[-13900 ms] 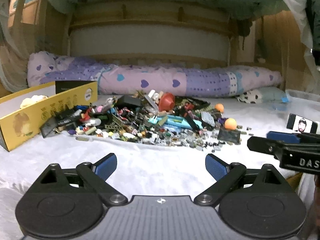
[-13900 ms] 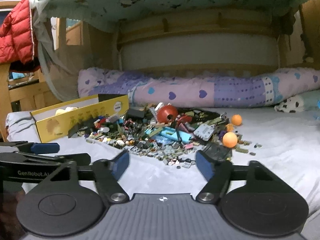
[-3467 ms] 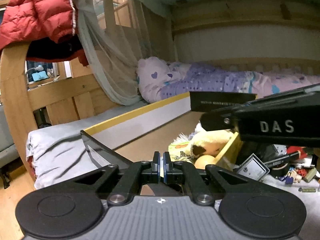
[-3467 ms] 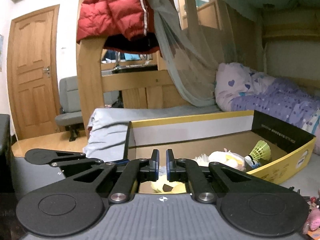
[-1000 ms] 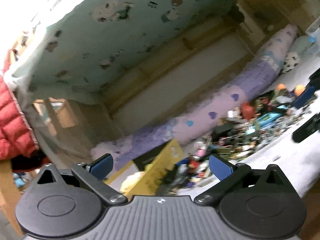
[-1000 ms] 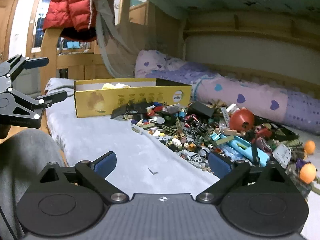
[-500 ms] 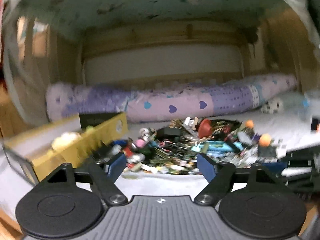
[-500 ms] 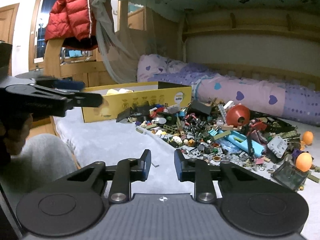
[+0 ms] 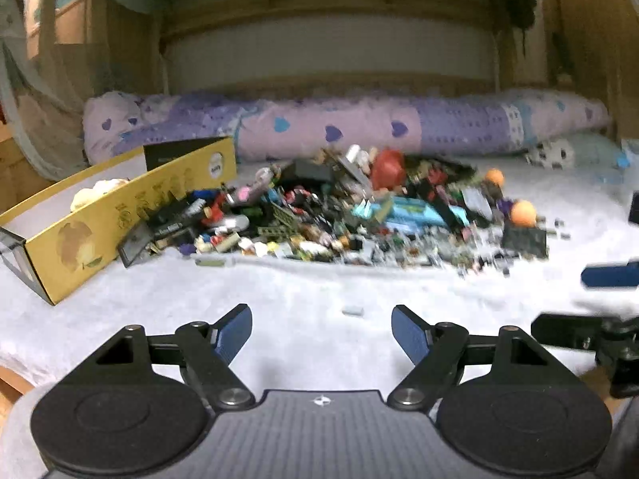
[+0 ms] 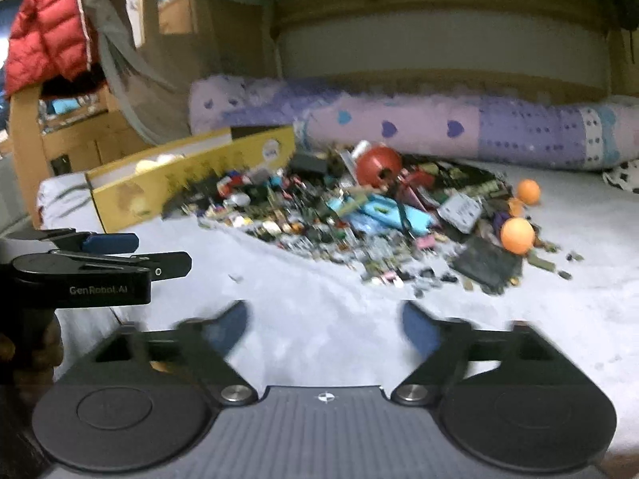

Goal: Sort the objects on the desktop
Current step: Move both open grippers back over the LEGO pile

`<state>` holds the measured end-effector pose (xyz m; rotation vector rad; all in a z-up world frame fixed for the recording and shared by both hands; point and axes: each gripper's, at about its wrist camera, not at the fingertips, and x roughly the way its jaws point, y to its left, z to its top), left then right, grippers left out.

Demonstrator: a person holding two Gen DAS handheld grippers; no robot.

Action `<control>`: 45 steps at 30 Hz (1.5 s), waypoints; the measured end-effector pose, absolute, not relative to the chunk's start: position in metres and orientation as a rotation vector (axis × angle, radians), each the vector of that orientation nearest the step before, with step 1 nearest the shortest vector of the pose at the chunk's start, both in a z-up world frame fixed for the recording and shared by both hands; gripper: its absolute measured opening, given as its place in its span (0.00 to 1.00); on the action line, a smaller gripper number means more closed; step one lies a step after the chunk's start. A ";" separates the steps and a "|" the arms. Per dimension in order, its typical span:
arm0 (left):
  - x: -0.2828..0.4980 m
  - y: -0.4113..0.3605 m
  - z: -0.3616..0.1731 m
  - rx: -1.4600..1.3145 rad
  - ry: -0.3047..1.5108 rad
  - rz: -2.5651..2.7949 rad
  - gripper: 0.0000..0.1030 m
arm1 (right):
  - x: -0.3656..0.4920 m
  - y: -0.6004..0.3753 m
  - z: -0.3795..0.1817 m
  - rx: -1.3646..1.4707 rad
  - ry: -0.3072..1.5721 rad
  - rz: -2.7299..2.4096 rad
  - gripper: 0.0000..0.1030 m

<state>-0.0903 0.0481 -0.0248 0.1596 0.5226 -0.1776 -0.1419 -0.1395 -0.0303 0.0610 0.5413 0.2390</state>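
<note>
**Heap on the bed, box beside it, both grippers empty**

The pile of small objects [image 9: 351, 215] lies mid-bed on the pale sheet [image 9: 303, 303], with 2 orange balls [image 9: 523, 212] at its right edge. Touching its left end, the yellow cardboard box [image 9: 100, 227] holds pale soft items, blurred. The left gripper [image 9: 321, 329] and right gripper [image 10: 323, 327] hover before the pile, fingers spread wide, holding nothing.
</note>
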 end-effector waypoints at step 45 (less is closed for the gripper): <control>-0.094 0.026 -0.015 0.149 0.514 -0.204 1.00 | -0.174 -0.166 -0.020 0.134 0.433 0.105 1.00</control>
